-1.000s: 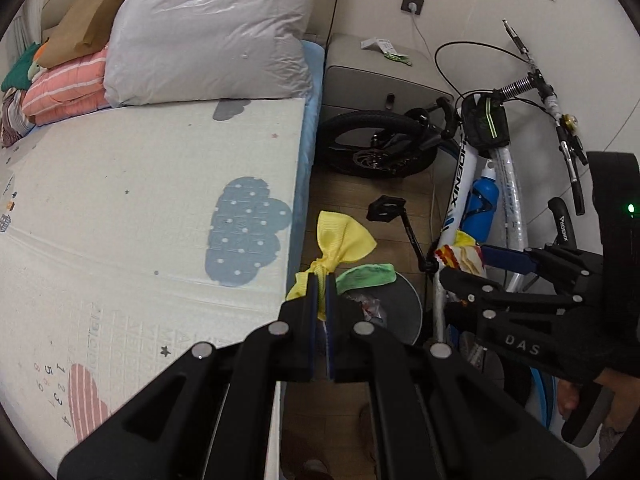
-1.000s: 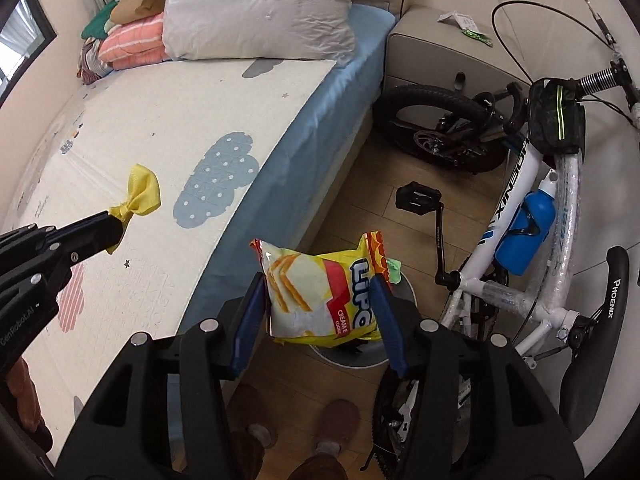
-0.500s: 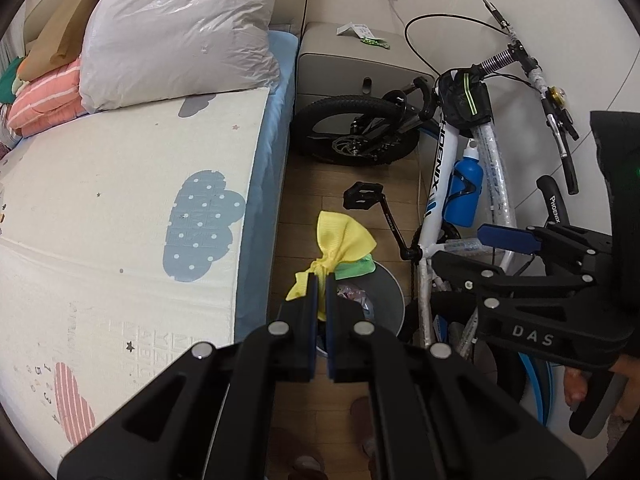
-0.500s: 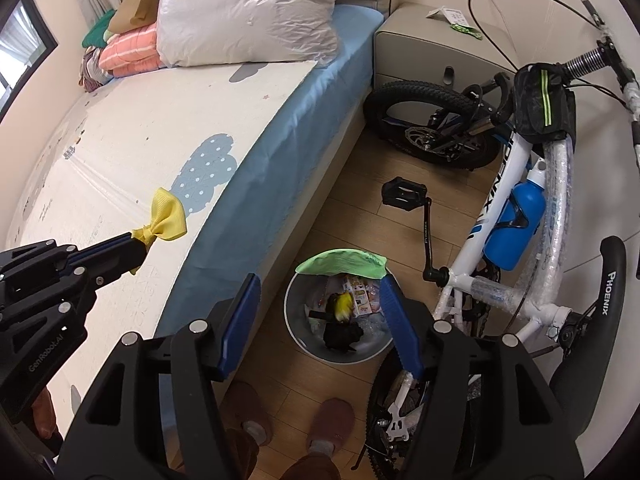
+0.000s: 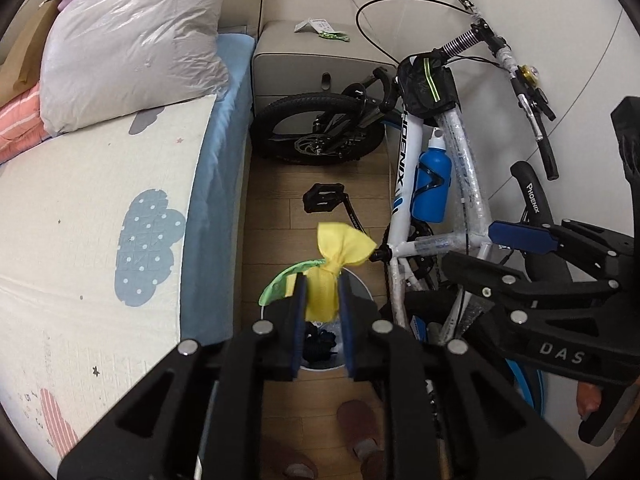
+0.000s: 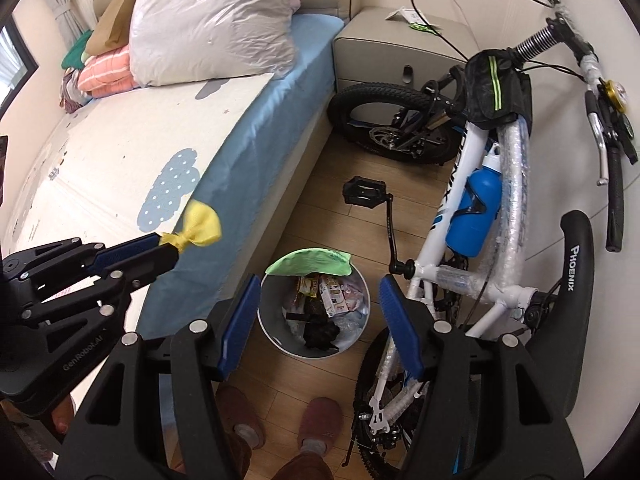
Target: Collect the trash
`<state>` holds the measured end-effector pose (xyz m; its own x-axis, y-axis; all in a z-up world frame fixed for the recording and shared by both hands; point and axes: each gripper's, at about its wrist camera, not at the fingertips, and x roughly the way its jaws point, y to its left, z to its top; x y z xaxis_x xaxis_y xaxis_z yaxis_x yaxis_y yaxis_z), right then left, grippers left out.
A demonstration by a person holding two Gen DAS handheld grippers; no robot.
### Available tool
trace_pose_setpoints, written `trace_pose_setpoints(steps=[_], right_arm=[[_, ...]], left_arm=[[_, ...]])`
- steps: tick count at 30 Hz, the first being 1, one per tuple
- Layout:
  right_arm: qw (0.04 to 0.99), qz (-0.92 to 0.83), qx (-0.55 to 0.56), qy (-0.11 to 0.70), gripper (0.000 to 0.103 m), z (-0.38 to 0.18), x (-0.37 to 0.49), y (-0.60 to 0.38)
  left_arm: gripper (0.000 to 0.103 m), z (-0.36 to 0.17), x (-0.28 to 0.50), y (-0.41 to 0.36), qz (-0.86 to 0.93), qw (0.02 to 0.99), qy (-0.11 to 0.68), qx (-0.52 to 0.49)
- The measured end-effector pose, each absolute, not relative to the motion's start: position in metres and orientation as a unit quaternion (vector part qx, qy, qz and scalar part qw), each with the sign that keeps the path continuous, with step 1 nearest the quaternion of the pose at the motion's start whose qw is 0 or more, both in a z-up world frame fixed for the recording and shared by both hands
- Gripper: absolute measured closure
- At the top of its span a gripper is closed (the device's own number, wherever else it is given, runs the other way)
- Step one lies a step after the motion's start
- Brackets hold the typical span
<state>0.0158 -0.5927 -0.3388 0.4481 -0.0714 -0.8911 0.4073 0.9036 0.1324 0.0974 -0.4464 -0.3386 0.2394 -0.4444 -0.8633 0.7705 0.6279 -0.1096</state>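
Yellow cloth scrap (image 5: 326, 280), knotted in the middle like a bow, one end fanned wide, the other sitting between the blue pads of the left gripper (image 5: 322, 312); jaws opening, cloth apparently still touching both pads. Held directly above a round grey bin (image 6: 312, 312) on the wooden floor (image 6: 320, 216), already part-filled with wrappers and something dark, a green sheet (image 6: 310, 262) draped over its far rim. Right gripper (image 6: 318, 322) spread wide, empty, framing the bin. Narrow strip of floor only: bed (image 6: 256, 136) edge hard on one side, white bicycle (image 6: 472, 216) frame and pedal close on the other.
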Motion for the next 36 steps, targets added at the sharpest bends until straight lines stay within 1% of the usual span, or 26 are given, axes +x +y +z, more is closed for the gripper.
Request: trace_pose_setpoints(steps=[2,3,4,5,12,14,16,18,20,23,32,33,34,36], right_arm=[[0.833,-0.148,0.169,0.506,0.043,-0.339,0.012,-0.597],[0.833,-0.150,0.170,0.506,0.043,-0.339,0.009,-0.598],[0.832,-0.151,0.170,0.505,0.043,-0.339,0.007,-0.600],[0.832,-0.153,0.171,0.505,0.043,-0.339,0.006,-0.602],[0.834,-0.150,0.166,0.504,0.043,-0.328,-0.001,-0.607],[0.836,-0.144,0.163,0.504,0.043,-0.321,-0.001,-0.605],[0.838,-0.133,0.158,0.505,0.043,-0.312,0.001,-0.600],[0.841,-0.118,0.151,0.506,0.039,-0.299,0.005,-0.593],[0.845,-0.102,0.138,0.506,0.032,-0.284,0.009,-0.584],[0.850,-0.072,0.110,0.510,0.025,-0.261,0.018,-0.565],[0.870,0.038,0.037,0.489,0.020,-0.167,0.044,-0.490],[0.872,0.052,0.032,0.485,0.020,-0.156,0.046,-0.480],[0.874,0.067,0.026,0.481,0.019,-0.144,0.048,-0.469],[0.874,0.097,0.016,0.475,0.019,-0.120,0.052,-0.445]], left_arm=[[0.061,-0.339,0.095,-0.451,-0.400,0.768,0.468,0.176],[0.056,-0.339,0.094,-0.453,-0.401,0.769,0.465,0.176],[0.049,-0.338,0.093,-0.454,-0.402,0.770,0.463,0.174],[0.045,-0.337,0.093,-0.455,-0.403,0.771,0.462,0.173],[0.044,-0.321,0.090,-0.451,-0.390,0.778,0.463,0.171],[0.039,-0.313,0.090,-0.446,-0.381,0.781,0.463,0.172],[0.037,-0.303,0.089,-0.438,-0.368,0.786,0.465,0.174],[0.037,-0.291,0.089,-0.427,-0.356,0.789,0.472,0.168],[0.033,-0.276,0.089,-0.413,-0.339,0.796,0.474,0.162],[0.030,-0.254,0.087,-0.392,-0.304,0.809,0.478,0.158],[0.030,-0.173,0.079,-0.307,-0.185,0.845,0.492,0.098],[0.029,-0.164,0.077,-0.295,-0.171,0.850,0.490,0.092],[0.026,-0.152,0.073,-0.283,-0.153,0.855,0.488,0.087],[0.025,-0.130,0.066,-0.261,-0.121,0.864,0.481,0.081]])
